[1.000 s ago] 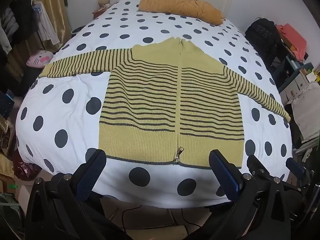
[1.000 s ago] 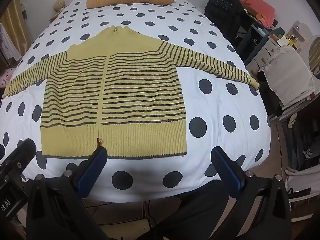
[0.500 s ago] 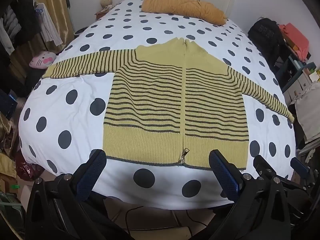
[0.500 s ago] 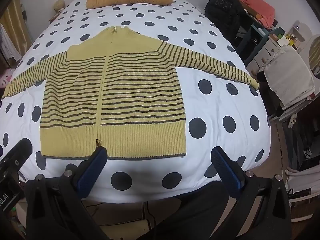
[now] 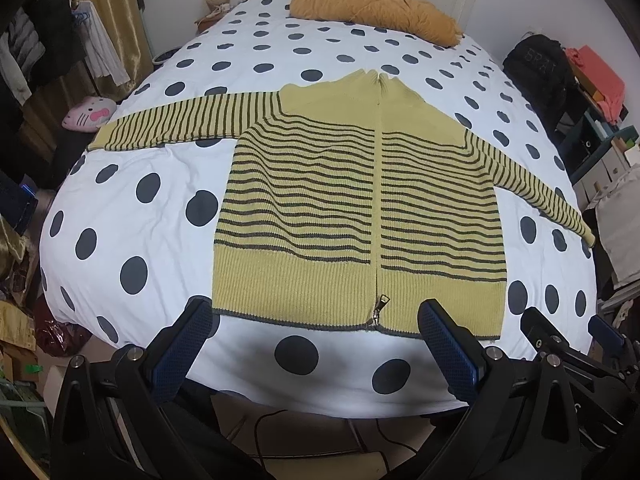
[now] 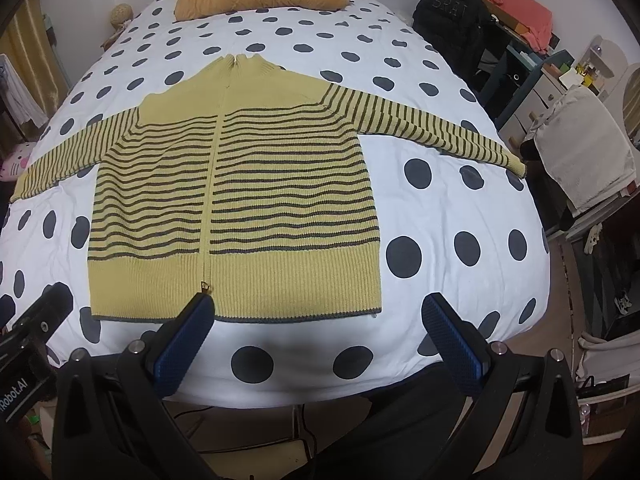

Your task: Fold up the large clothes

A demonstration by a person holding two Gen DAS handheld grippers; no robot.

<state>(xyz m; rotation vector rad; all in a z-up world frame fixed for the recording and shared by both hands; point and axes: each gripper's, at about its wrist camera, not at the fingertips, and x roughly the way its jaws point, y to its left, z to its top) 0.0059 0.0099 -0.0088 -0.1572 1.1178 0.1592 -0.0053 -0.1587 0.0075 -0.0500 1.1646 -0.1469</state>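
A yellow zip-up sweater with dark stripes (image 5: 360, 216) lies flat and face up on the bed, both sleeves spread out to the sides; it also shows in the right wrist view (image 6: 236, 208). My left gripper (image 5: 316, 320) is open and empty, held just short of the sweater's hem near the zipper pull. My right gripper (image 6: 316, 316) is open and empty over the bed's near edge, below the hem's right half. The right gripper's body shows at the lower right of the left wrist view.
The bed has a white cover with dark dots (image 5: 132, 208). An orange pillow (image 5: 372, 10) lies at the head. A black backpack (image 6: 452, 20) and shelves stand to the right, a chair with a grey cloth (image 6: 584, 148) beside them. Clothes hang at the left.
Both grippers have moved slightly closer to the bed and the sweater's hem. The sweater has not moved. Both grippers stay open.
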